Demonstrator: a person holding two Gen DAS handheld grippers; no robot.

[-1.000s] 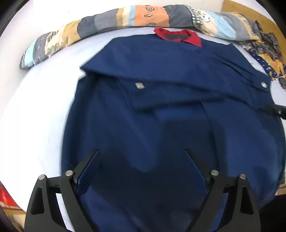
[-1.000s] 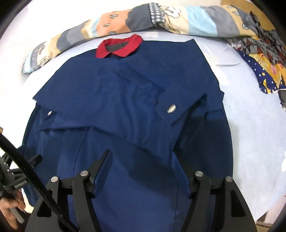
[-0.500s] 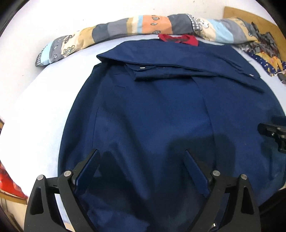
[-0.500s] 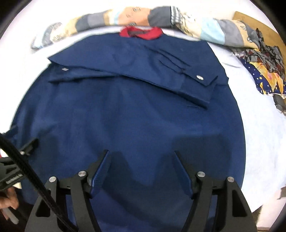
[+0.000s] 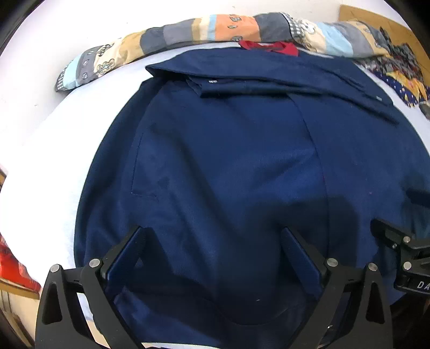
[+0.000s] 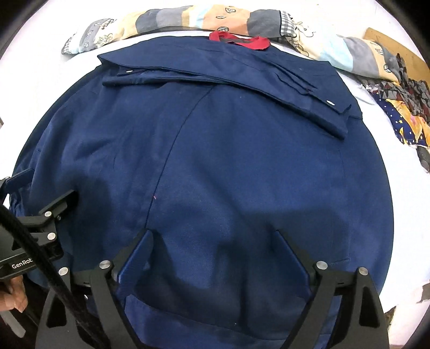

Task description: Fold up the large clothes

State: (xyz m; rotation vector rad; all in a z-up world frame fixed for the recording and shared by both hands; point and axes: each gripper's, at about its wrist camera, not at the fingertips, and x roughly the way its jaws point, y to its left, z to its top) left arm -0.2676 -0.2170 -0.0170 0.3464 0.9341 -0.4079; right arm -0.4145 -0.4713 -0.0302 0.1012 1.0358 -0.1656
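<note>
A large navy shirt [image 5: 228,150] with a red collar [image 5: 271,47] lies flat, back up, on a white surface; both sleeves are folded across its upper part. It also shows in the right wrist view [image 6: 228,161] with the red collar [image 6: 239,40] at the far end. My left gripper [image 5: 212,244] is open, over the shirt's near hem on the left side. My right gripper [image 6: 215,247] is open, over the near hem on the right side. Neither holds any cloth. Each gripper shows in the other's view, at the edges [image 5: 403,255] [image 6: 43,222].
A patchwork quilt roll [image 5: 215,29] lies along the far edge behind the collar. A heap of patterned clothes [image 6: 403,107] sits at the far right. A wooden board [image 5: 376,16] shows at the far right corner. A red object [image 5: 13,268] is at the near left.
Both grippers have drawn back from the shirt's middle toward its near hem. The folded sleeves and collar now look farther away. Both grippers stay open.
</note>
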